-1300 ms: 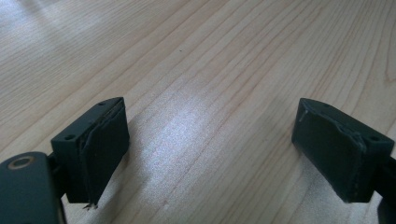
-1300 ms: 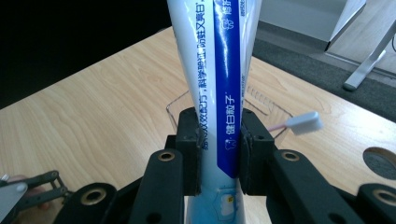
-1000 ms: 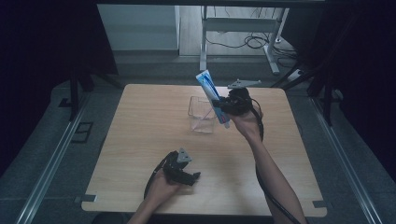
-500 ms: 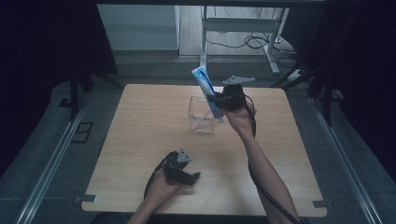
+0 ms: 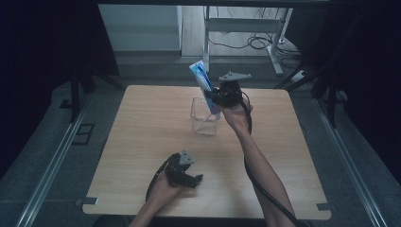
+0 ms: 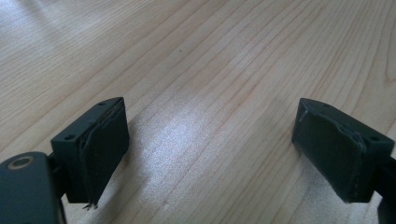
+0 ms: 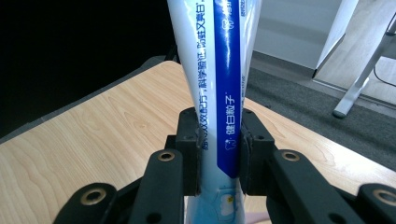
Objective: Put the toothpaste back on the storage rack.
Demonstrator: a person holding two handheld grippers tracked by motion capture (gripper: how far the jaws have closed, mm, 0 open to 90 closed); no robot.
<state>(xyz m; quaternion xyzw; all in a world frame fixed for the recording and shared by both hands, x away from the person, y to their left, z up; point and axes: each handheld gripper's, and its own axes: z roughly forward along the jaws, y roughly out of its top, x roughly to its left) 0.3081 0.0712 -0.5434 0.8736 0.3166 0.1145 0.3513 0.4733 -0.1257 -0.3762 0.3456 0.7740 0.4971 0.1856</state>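
A white and blue toothpaste tube (image 5: 203, 85) (image 7: 219, 84) stands nearly upright, leaning back to the left, over a clear plastic cup (image 5: 204, 116) at the table's far middle. My right gripper (image 5: 218, 98) (image 7: 219, 154) is shut on the tube's lower half, its jaws pressing both flat sides. The tube's lower end reaches down into the cup's mouth. My left gripper (image 5: 191, 179) (image 6: 210, 154) rests low near the table's front edge, open, with bare wood between its jaws.
The light wooden table (image 5: 142, 123) has bare room left of the cup and at the right side. Beyond the far edge are a grey floor, a white desk frame (image 5: 236, 28) and cables.
My right gripper has carried the tube leftward and slightly down over the cup. The left gripper has stayed still.
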